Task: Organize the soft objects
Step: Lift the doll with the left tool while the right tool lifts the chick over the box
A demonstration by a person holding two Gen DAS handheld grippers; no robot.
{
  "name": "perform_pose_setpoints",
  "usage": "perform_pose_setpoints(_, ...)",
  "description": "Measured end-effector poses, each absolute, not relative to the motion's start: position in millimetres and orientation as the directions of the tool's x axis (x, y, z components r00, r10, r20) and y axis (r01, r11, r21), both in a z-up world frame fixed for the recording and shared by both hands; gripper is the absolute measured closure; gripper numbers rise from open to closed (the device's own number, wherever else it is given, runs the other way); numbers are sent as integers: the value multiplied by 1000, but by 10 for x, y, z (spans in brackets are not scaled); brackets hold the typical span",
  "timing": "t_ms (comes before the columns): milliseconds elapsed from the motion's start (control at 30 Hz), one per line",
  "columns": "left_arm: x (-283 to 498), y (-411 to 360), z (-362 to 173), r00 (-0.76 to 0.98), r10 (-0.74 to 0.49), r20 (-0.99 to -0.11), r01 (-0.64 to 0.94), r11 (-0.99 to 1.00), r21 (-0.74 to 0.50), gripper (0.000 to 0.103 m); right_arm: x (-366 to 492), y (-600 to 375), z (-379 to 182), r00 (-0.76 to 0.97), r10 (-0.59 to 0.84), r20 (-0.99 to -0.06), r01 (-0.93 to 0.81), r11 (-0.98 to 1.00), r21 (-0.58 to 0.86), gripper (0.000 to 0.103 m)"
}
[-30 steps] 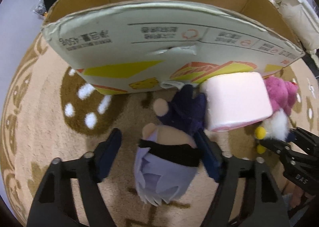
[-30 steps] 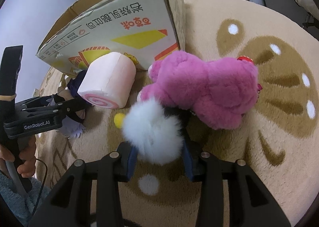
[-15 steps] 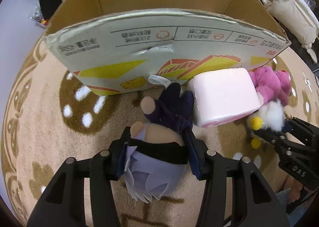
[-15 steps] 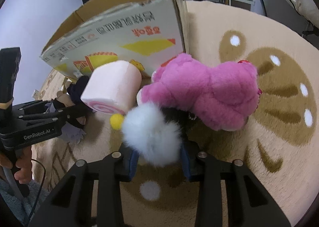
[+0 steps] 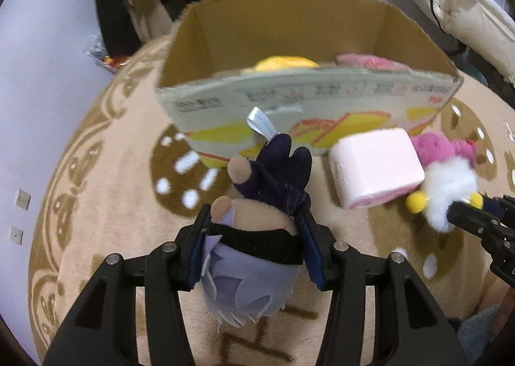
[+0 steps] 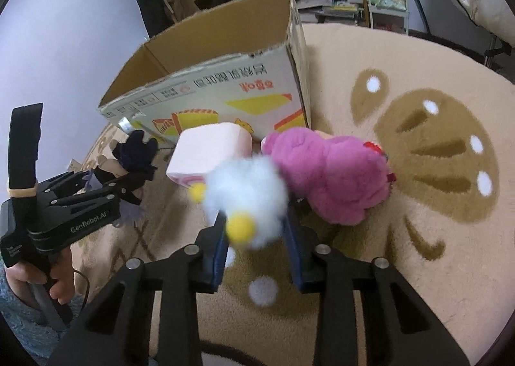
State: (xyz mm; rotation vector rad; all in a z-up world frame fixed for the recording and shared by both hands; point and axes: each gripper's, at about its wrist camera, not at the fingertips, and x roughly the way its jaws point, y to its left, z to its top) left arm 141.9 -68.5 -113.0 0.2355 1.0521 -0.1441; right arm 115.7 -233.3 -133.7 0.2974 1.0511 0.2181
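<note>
In the left wrist view I am holding the left tongs (image 5: 254, 245) clamped on the purple-haired doll (image 5: 254, 256) at lower centre, and I am worrying its dangling dark legs may catch the near wall of the cardboard box (image 5: 289, 102) standing above it. In the right wrist view my right tongs (image 6: 254, 243) are pinching the white fluffy toy (image 6: 248, 195) at centre; its loose fur may slip, and the pink roll cushion (image 6: 209, 153) and magenta plush (image 6: 331, 173) are crowding the path to the box at upper left.
</note>
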Motion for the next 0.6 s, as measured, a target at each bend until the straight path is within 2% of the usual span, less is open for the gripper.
perform_pose_setpoints(33,1396,-652,-1088,496,-3,-869,219,968,122,54,1149,-2326,-1325,485,318,-815,-41,939,342,86)
perform_pose_setpoints(67,1368,-626,-1060,500,1,-866,206,971,119,54,1146,-2327,-1322,485,323,-813,-44,937,347,91)
perform_pose_setpoints(167,1343,-546,-1002,503,-1,-865,179,979,103,54,1182,-2298,-1377,467,345,-814,-50,930,365,94)
perform_pose_setpoints(200,1337,-530,-983,503,0,-864,173,980,101,54,1193,-2285,-1390,464,350,-814,-58,929,366,102)
perform_pose_setpoints(400,1245,-473,-845,525,2,-851,173,979,109,53,1231,-2193,-1401,457,323,-829,-82,943,322,102)
perform_pose_setpoints(500,1336,-368,-938,522,0,-853,178,978,109,53,1191,-2196,-1416,445,350,-825,-76,932,354,102)
perform_pose_setpoints(600,1400,-315,-1006,520,6,-854,184,976,119,53,1197,-2207,-1430,440,352,-826,-69,931,360,93)
